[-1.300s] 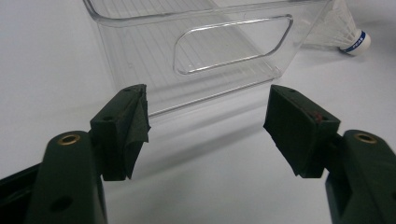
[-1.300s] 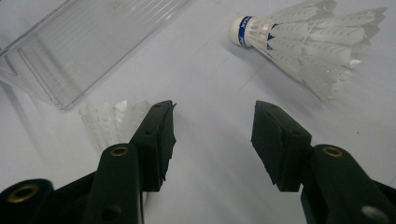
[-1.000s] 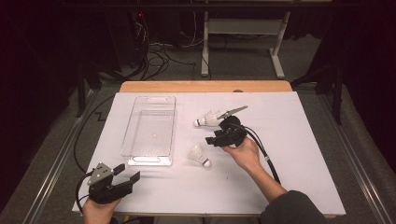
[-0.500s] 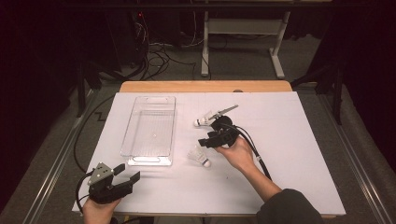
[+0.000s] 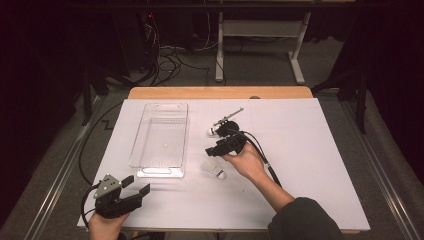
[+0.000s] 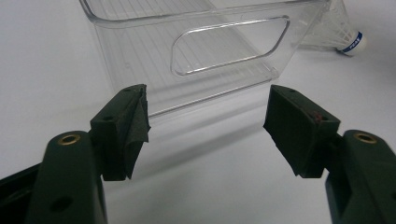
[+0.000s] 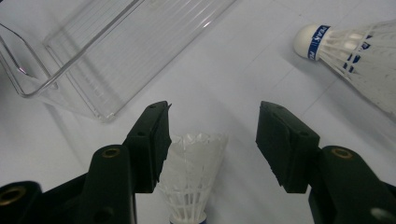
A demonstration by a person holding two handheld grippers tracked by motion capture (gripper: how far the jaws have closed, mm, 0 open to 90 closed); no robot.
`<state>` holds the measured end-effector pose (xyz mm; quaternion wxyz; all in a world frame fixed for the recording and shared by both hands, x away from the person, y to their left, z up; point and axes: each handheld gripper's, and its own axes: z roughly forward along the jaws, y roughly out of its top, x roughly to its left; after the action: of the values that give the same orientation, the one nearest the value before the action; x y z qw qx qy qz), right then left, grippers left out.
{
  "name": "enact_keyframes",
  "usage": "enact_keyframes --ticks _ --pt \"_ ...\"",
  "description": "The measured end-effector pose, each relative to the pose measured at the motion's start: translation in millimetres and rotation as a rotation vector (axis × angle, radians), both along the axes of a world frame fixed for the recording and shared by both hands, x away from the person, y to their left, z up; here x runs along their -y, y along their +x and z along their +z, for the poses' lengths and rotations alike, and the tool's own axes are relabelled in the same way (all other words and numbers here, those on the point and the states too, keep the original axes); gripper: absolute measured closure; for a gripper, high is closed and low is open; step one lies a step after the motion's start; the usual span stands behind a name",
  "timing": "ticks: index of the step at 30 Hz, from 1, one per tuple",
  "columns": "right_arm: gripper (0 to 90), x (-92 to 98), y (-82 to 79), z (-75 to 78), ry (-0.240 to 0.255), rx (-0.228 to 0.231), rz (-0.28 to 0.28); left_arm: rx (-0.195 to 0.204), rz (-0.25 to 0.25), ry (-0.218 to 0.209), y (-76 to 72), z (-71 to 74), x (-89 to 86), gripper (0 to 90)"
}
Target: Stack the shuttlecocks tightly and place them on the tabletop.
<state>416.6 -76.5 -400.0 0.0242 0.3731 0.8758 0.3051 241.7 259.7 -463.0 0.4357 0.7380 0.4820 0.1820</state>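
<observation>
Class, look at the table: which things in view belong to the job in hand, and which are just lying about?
Part of the job:
- near shuttlecock, between the open jaws of the right gripper
- far shuttlecock
- clear bin, empty

Lying about:
- left gripper, open, idle
- loose cables on the floor
- white frame behind the table

Right tool (image 5: 212, 150) just opening; left tool (image 5: 135, 186) agape
</observation>
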Motion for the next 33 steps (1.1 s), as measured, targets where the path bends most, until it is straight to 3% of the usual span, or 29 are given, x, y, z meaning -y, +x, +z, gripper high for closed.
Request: enact_keyframes --ticks 24,33 --pt "47.8 -22.5 11.7 -10.9 -0.115 -0.117 -0.004 0.004 -0.002 -0.003 -0.3 0.4 -0.3 31.4" --pt "57.7 -22.1 12.1 -12.6 -0.135 -0.142 0.006 0.012 -0.004 0.013 -0.9 0.8 1.2 31.4"
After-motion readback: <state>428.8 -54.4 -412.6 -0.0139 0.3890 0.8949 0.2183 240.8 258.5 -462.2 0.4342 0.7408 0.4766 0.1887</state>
